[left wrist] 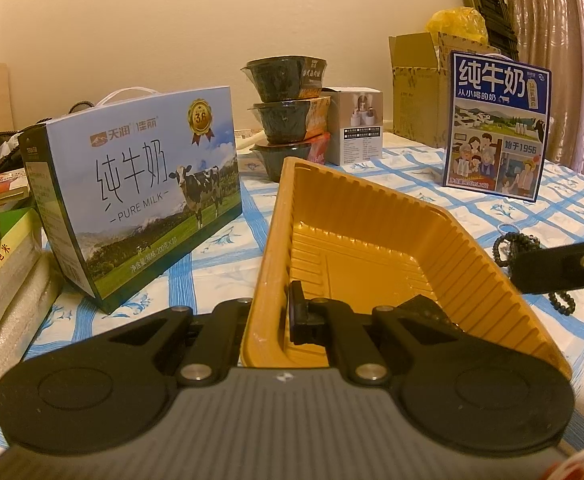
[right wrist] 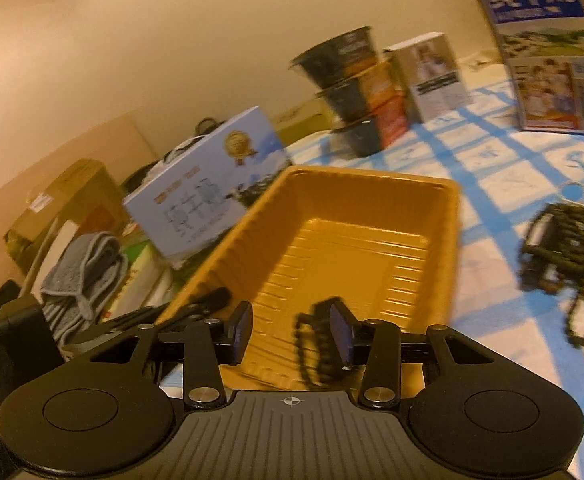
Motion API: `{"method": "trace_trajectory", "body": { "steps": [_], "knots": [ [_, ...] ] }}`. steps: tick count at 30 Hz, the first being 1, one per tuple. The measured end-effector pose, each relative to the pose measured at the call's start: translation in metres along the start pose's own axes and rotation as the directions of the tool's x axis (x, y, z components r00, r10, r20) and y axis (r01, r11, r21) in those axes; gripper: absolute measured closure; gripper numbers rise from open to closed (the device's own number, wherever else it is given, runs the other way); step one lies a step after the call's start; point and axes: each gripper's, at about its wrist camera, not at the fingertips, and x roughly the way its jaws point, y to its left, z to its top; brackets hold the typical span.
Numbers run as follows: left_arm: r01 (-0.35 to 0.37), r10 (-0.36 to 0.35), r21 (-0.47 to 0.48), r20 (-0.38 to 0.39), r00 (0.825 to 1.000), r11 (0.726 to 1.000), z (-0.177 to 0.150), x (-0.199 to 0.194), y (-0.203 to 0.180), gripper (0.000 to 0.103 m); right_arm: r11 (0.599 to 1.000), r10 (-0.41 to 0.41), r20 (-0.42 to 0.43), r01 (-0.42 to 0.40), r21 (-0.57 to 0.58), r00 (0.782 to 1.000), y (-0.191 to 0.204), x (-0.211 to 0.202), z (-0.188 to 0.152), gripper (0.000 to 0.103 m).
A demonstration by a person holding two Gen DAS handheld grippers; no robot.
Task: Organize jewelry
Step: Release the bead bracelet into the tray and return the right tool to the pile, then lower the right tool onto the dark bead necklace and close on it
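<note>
The left tongs point(left wrist: 270, 316) are pinched on the near wall of the yellow tray point(left wrist: 372, 240), one finger outside the rim and one inside, steadying it on the checked counter point(left wrist: 220, 264). The right tongs point(right wrist: 291, 330) hang over the tray's near end with the jaws parted. A dark bead bracelet point(right wrist: 317, 350) droops against the inner face of one finger, over the tray floor; whether it is hooked there or falling away is too blurred to tell. So the step in hand looks like dropping one piece into the tray. Next, I'd judge, comes a trip to the heap of dark beads point(right wrist: 564, 248) lying on the cloth to the right of the tray, just beside it. From the right camera the tray's long axis runs away from the tongs toward the stacked bowls point(right wrist: 352, 92). The bracelet hangs roughly up and down.
</note>
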Motion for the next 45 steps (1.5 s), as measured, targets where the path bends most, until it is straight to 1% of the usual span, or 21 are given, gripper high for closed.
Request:
{"method": "trace_trajectory", "body": {
  "steps": [6,10,16,21,27,33,36,37,38,40,41,43,45],
  "knots": [
    [0.0,0.0,0.0,0.0,1.0,1.0,0.0,0.0,0.0,0.098,0.995,-0.088,0.012,0.087,0.045,0.996,-0.027,-0.022,-0.003,0.059],
    [0.0,0.0,0.002,0.0,1.0,1.0,0.0,0.001,0.001,0.098,0.985,-0.156,0.009,0.155,0.076,0.988,-0.044,-0.031,-0.006,0.059],
    [0.0,0.0,0.002,0.0,1.0,1.0,0.0,0.001,0.001,0.098,0.959,-0.269,-0.004,0.269,0.088,0.963,-0.061,-0.038,-0.01,0.056],
    [0.001,-0.001,0.002,0.0,1.0,1.0,0.0,0.0,0.001,0.098,0.933,-0.347,-0.02,0.348,0.089,0.938,-0.069,-0.041,-0.012,0.048],
    [0.0,0.0,0.003,0.0,1.0,1.0,0.0,0.0,0.0,0.098,0.914,-0.398,-0.032,0.399,0.077,0.917,-0.073,-0.041,-0.013,0.044],
    [0.0,0.0,0.003,0.0,1.0,1.0,0.0,0.001,0.001,0.098,0.901,-0.426,-0.045,0.428,0.07,0.904,-0.073,-0.039,-0.013,0.039],
    [0.0,0.0,0.002,0.0,1.0,1.0,0.0,0.001,0.001,0.098,0.888,-0.452,-0.042,0.454,0.075,0.891,-0.073,-0.038,-0.013,0.036],
    [0.0,0.0,0.002,0.0,1.0,1.0,0.0,0.001,0.001,0.098,0.887,-0.452,-0.04,0.454,0.083,0.891,-0.073,-0.039,-0.012,0.036],
    [-0.001,0.001,0.003,-0.001,1.0,1.0,0.0,0.001,0.001,0.098,0.893,-0.439,-0.039,0.441,0.093,0.897,-0.074,-0.041,-0.011,0.036],
    [0.0,0.0,0.002,-0.001,1.0,1.0,0.0,0.001,0.001,0.098,0.913,-0.39,-0.02,0.389,0.12,0.921,-0.077,-0.046,-0.01,0.035],
    [0.0,0.0,0.003,0.0,1.0,1.0,0.0,0.001,0.001,0.098,0.916,-0.38,-0.012,0.378,0.133,0.925,-0.078,-0.049,-0.009,0.035],
    [-0.001,0.001,0.003,-0.001,1.0,1.0,0.0,0.001,0.001,0.098,0.912,-0.385,-0.008,0.382,0.15,0.923,-0.08,-0.051,-0.008,0.035],
    [0.0,0.0,0.002,-0.002,1.0,1.0,0.001,0.001,0.002,0.098,0.919,-0.373,-0.008,0.37,0.136,0.928,-0.081,-0.053,-0.007,0.035]
  ]
}}
